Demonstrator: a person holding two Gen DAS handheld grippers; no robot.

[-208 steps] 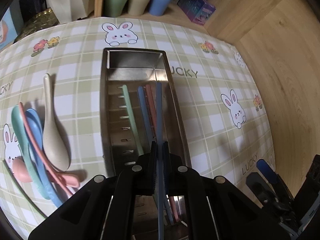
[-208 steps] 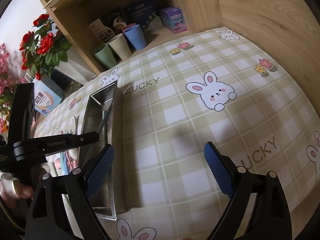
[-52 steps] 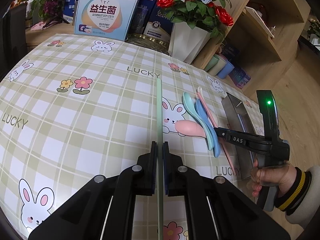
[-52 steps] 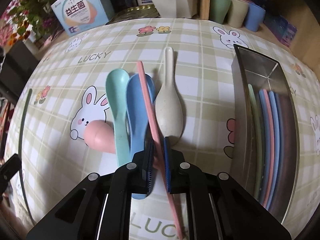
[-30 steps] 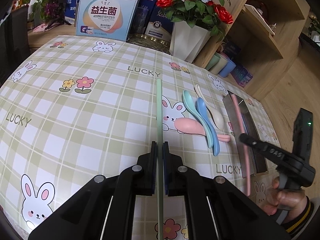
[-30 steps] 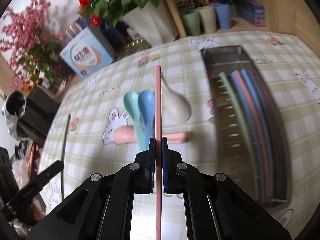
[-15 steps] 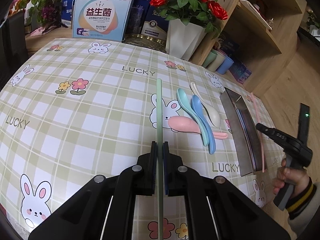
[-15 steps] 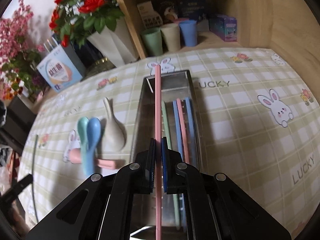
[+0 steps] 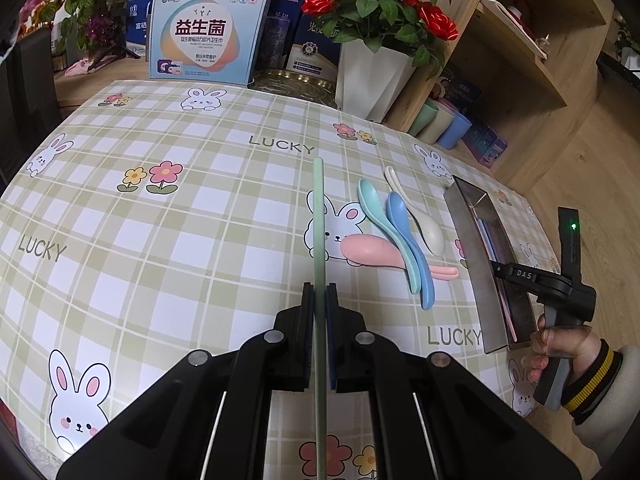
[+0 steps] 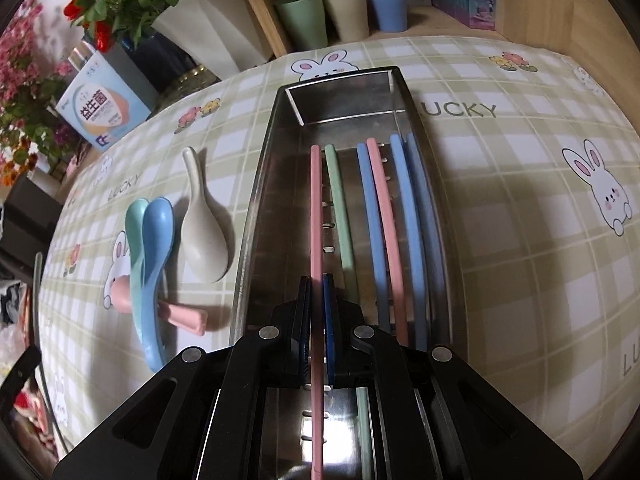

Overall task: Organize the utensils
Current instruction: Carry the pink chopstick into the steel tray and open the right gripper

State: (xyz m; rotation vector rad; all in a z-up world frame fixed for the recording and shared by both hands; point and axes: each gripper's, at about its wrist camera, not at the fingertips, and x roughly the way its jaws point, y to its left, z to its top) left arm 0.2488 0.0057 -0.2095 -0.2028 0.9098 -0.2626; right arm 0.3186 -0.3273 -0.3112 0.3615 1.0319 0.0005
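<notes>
- Your left gripper (image 9: 320, 300) is pinching a green chopstick (image 9: 319, 216) above the tablecloth (image 9: 160, 240).
- Your right gripper (image 10: 316, 292) is pinching a pink chopstick (image 10: 316, 216) over the metal tray (image 10: 264, 184), beside five chopsticks lying inside.

There are seven chopsticks (image 10: 380, 216): three blue, two pink, two green. There are four spoons (image 10: 156, 232): one mint, one blue, one cream, one pink. There are three cups (image 10: 344, 4), one metal tray (image 10: 256, 200) and two grippers (image 10: 317, 320).
</notes>
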